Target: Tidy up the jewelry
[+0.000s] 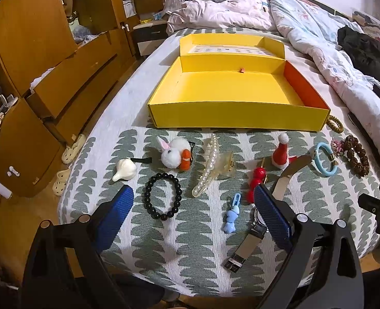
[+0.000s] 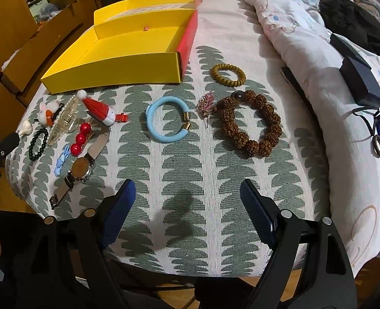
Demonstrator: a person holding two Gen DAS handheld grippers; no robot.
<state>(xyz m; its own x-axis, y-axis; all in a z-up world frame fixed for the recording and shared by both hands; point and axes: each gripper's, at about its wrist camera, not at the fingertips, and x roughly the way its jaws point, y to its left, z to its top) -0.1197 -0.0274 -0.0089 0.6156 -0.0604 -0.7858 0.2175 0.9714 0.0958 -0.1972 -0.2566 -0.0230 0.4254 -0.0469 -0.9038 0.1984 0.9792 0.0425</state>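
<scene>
1. The bed [image 2: 190, 170], covered by a patterned cloth, carried all the jewelry. Its front edge curved down just below the nearest pieces; in my judgement an item nudged forward could slide off to the floor.

2. The yellow box [image 1: 237, 118] lay open at the back of the cloth, with only a small red piece visible at its back wall. Nothing appeared sorted yet. Its low front wall could catch a piece carried in too low.

3. The watch [image 2: 80, 168] lay near the front edge, its strap partly hidden behind one finger of the left tongs in the left wrist view. Likely risk: the smooth metal strap slipping from a pinch.

4. The brown bead bracelet [image 2: 250, 123] and blue bangle [image 2: 168, 119] lay ahead of the right tongs, a small pink ornament [image 2: 205, 105] between them. A wide grasp might drag that ornament along.

5. The black bead bracelet [image 1: 163, 195] lay just ahead of the left tongs, with the pearl clip [image 1: 208, 166] and blue hair clip [image 1: 232, 215] near. Crowding made a double pick-up plausible.

6. Left tongs [image 1: 193, 207]: spread wide, holding nothing, above the cloth.

7. Right tongs [image 2: 187, 197]: spread wide, holding nothing, over bare cloth, well short of the bangle.
</scene>
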